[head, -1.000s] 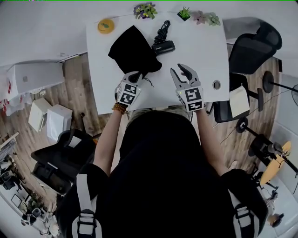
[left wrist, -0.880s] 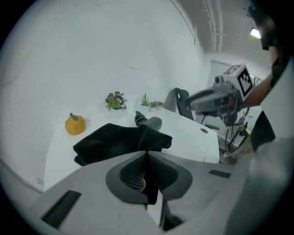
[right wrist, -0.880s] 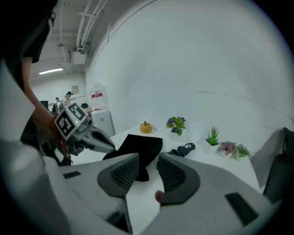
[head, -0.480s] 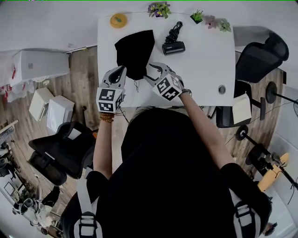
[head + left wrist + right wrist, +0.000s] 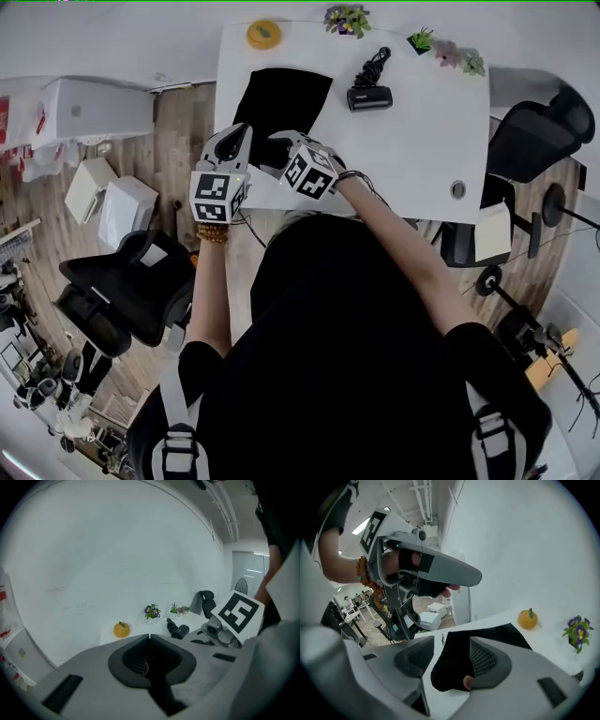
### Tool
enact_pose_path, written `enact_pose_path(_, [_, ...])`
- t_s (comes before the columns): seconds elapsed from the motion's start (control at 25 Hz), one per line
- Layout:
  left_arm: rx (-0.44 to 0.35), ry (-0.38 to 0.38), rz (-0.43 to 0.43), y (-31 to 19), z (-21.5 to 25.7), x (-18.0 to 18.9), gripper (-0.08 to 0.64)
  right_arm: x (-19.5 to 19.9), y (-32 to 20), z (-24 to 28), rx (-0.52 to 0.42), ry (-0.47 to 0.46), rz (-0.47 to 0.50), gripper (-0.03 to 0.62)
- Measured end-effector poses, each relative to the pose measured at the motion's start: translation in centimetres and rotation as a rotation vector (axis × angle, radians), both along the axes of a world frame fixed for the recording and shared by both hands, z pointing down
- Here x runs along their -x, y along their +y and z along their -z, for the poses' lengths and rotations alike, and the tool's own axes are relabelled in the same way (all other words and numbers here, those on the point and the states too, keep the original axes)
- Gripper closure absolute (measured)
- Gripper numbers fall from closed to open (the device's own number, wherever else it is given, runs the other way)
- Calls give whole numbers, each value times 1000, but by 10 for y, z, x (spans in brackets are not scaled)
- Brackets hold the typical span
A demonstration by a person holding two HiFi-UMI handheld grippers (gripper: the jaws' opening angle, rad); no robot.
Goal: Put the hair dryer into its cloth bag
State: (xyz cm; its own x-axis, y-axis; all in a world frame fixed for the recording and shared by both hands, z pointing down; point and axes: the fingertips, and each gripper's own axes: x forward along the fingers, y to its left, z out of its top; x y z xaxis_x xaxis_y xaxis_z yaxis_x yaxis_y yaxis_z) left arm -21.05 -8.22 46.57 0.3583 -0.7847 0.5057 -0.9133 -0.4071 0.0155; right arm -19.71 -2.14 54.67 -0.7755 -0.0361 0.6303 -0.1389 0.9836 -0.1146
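Observation:
The black cloth bag [image 5: 286,98] lies flat on the white table [image 5: 412,150], at its left part. The black hair dryer [image 5: 369,97] with its coiled cord rests to the right of the bag, apart from it, and shows small in the left gripper view [image 5: 179,631]. My left gripper [image 5: 241,133] is shut and hangs in the air over the bag's left edge; in the right gripper view its tips [image 5: 479,578] carry nothing. My right gripper [image 5: 275,152] is at the bag's near end, its jaws opening. Black cloth [image 5: 454,665] lies between them, and the pads do not press it.
An orange fruit [image 5: 263,34] and small potted plants [image 5: 347,17] stand along the table's far edge. White boxes [image 5: 112,202] and a black chair [image 5: 122,281] are on the floor to the left. Another office chair [image 5: 539,131] stands to the right of the table.
Both grippers have moved left to the bag's near end, the left one rising off the table. The right jaws have spread wider. The bag now lies flatter.

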Motion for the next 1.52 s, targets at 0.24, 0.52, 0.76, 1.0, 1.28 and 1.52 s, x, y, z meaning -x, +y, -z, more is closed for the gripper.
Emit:
enact_pose_path(0.24, [135, -409, -428, 52, -118, -11, 486, -52, -2, -32, 57, 85, -98, 348])
enact_pose_path(0.52, [266, -711, -905, 100, -225, -20, 367, -88, -8, -36, 90, 89, -220, 350])
enact_pose_path(0.76, [266, -406, -753, 77, -188, -49, 526, -90, -1, -37, 45, 118, -178, 350])
enact_pose_path(1.0, [152, -31, -548, 40, -98, -80, 528, -76, -5, -32, -74, 157, -168, 351])
enact_pose_path(1.28, [35, -10, -513, 24, -52, -80, 526, -83, -45, -16, -165, 133, -364, 516])
enact_pose_path(1.52, [1, -99, -472, 10, -30, -72, 528, -97, -79, 45, -333, 71, -439, 552])
